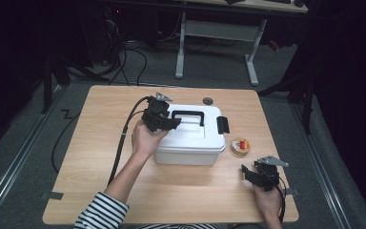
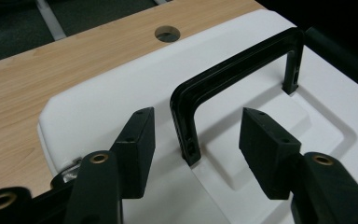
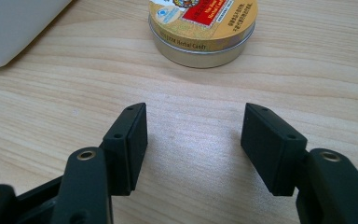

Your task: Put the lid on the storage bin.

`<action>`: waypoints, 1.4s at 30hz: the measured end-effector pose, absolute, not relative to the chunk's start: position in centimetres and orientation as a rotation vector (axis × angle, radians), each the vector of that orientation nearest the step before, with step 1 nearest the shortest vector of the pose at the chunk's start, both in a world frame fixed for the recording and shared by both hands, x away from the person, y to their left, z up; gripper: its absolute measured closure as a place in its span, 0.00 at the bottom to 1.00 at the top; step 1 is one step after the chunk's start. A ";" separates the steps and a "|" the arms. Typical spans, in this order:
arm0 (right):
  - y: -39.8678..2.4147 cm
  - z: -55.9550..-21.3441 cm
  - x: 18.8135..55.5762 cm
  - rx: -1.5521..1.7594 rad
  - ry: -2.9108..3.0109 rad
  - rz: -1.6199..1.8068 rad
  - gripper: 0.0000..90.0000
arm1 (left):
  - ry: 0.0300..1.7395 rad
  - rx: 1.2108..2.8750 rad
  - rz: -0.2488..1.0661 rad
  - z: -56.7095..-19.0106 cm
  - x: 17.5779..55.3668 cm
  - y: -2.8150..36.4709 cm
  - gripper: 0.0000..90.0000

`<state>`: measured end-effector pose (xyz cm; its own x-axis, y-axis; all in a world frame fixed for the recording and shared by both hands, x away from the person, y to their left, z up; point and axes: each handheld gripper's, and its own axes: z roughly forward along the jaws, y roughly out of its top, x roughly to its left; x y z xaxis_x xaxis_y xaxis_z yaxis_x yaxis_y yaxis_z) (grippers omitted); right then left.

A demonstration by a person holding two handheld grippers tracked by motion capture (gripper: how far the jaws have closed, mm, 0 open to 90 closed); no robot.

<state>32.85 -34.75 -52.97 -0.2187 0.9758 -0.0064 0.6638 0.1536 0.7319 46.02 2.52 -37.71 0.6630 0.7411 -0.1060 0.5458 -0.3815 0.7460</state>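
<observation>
A white plastic box [image 1: 190, 140] with a black carry handle [image 1: 188, 114] stands at the middle of the wooden table [image 1: 100, 157]. My left gripper [image 1: 170, 124] hovers over the lid's left end. In the left gripper view its jaws [image 2: 196, 126] stand open on either side of the handle's [image 2: 242, 63] near post, with the pads apart from it. My right gripper [image 1: 248, 172] rests low near the table's front right, open with nothing in it. In the right gripper view a round gold candy tin [image 3: 203, 23] lies just beyond the open jaws [image 3: 193, 126].
The tin [image 1: 240, 145] lies right of the box, whose black latch [image 1: 222, 124] faces it. A round hole [image 1: 208, 100] is cut in the table behind the box. Cables trail off the left side. A desk frame stands on the floor beyond the table.
</observation>
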 end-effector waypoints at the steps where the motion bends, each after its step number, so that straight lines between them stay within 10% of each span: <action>1: -34.7 -53.0 32.8 1.558 1.949 0.843 0.46 | 0.997 2.090 0.312 -37.8 46.2 2.4 0.52; 42: -34.8 -53.0 32.8 1.556 1.951 0.846 0.45 | 0.980 2.096 0.347 -38.5 47.0 1.3 0.69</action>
<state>32.85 -34.80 -52.97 -0.2210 0.9753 -0.0041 0.6636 0.1535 0.7322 47.03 1.29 -38.50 0.6650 0.7430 -0.0760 0.5298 -0.3975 0.7493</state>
